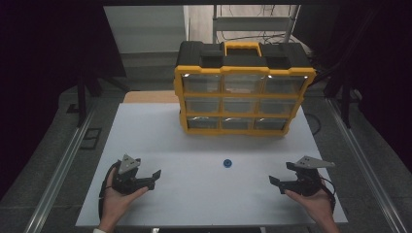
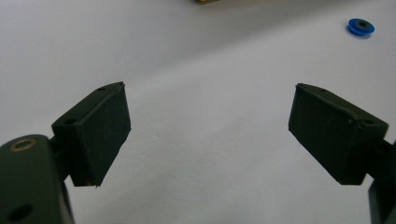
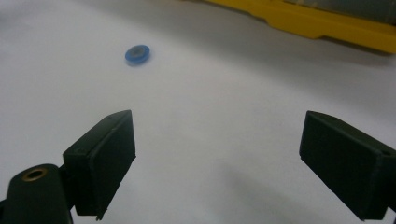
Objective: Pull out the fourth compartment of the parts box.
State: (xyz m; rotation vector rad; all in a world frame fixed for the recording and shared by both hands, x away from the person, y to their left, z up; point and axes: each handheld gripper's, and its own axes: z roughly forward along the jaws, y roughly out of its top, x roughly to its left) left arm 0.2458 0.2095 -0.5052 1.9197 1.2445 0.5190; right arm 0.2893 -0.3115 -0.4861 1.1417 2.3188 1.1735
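One small round blue ring (image 1: 227, 163) between two tongs: left gripper (image 1: 151, 178), right gripper (image 1: 282, 178), both wide open, empty. One yellow-black plastic drawer box (image 1: 243, 94) beyond, nine clear drawers.

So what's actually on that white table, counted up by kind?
Yellow-and-black drawer organizer: 1
Small blue ring: 1
Handheld grippers, left gripper and right gripper, both open and empty: 2
Total: 4

Both tongs were black. The left tongs (image 1: 151, 178) and the right tongs (image 1: 282, 178) each carried a grey three-cornered plate on top, ended in blocky rectangular jaws, and showed a brass-ringed screw hole behind one jaw.
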